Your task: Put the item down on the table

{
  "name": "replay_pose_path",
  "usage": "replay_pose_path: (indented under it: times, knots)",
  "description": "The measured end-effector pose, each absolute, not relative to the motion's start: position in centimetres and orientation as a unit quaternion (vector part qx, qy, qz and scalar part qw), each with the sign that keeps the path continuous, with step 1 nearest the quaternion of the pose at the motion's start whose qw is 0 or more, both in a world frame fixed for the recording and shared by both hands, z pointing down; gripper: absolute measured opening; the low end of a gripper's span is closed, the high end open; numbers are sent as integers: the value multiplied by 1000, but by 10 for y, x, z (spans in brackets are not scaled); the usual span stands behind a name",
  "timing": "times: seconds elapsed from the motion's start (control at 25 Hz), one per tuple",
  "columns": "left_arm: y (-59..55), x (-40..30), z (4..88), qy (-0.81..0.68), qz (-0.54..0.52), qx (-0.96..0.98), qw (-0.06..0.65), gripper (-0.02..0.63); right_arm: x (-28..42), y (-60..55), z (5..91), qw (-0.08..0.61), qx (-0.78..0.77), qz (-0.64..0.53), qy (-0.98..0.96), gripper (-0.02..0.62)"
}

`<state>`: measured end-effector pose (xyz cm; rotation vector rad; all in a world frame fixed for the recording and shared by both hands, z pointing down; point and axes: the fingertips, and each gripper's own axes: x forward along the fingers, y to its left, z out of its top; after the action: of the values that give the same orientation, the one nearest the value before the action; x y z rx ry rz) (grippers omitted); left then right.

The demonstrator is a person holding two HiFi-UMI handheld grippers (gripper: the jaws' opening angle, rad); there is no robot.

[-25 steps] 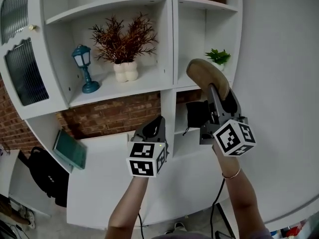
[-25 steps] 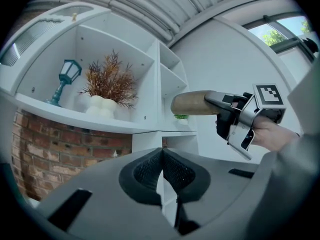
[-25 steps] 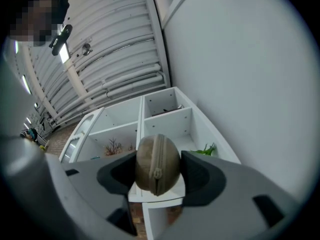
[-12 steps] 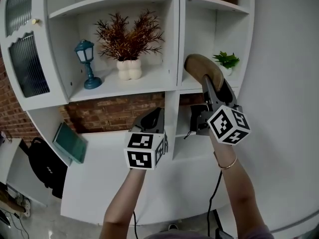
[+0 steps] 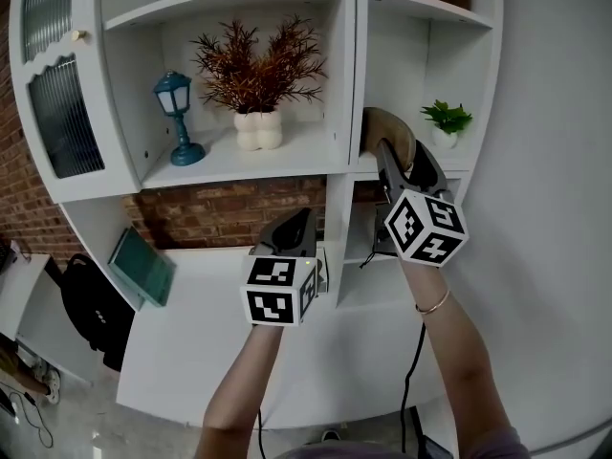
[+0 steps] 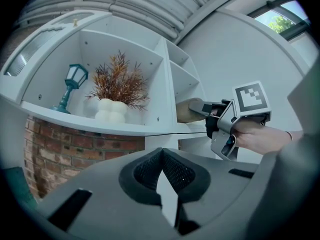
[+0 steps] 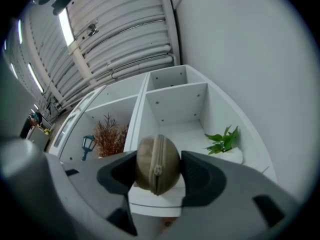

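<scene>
My right gripper [image 5: 394, 156] is shut on a tan oval zip pouch [image 5: 385, 128] and holds it up in front of the shelf compartment beside a small green plant. In the right gripper view the pouch [image 7: 157, 165] sits edge-on between both jaws of the right gripper [image 7: 158, 173], zip facing me. My left gripper [image 5: 298, 222] hangs lower, over the white table [image 5: 210, 338], shut with nothing in it. In the left gripper view the left gripper [image 6: 161, 156] shows its pads meeting at the tips, with the pouch [image 6: 189, 110] off to the right.
The white shelf unit [image 5: 342, 84] holds a teal lantern [image 5: 177, 113], a dried plant in a white vase [image 5: 258, 122] and a green plant [image 5: 448, 118]. A teal tablet [image 5: 142, 266] leans at the table's back left. A black bag [image 5: 91, 314] sits left of the table.
The right gripper has carried the pouch forward, closer to the shelf compartment with the green plant. The left gripper has barely moved. The head view has shifted a little.
</scene>
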<state>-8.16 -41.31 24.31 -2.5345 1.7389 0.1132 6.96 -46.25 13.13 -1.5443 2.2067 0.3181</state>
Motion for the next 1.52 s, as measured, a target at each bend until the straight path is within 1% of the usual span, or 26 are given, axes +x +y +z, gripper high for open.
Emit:
replay_pose_path:
  times: [0.4,0.92,1.52]
  knots:
    - [-412,-84,248,576,37,-816,29,2,60,-477,135,181,-566,133,793,259]
    - [-419,-88,253,586,33,-809,25,2,51,-494,135,163,-570,152,791,253]
    - [-415,-95,267,595,33,-803,9,2,51,-493,135,196,-547,135,802,264]
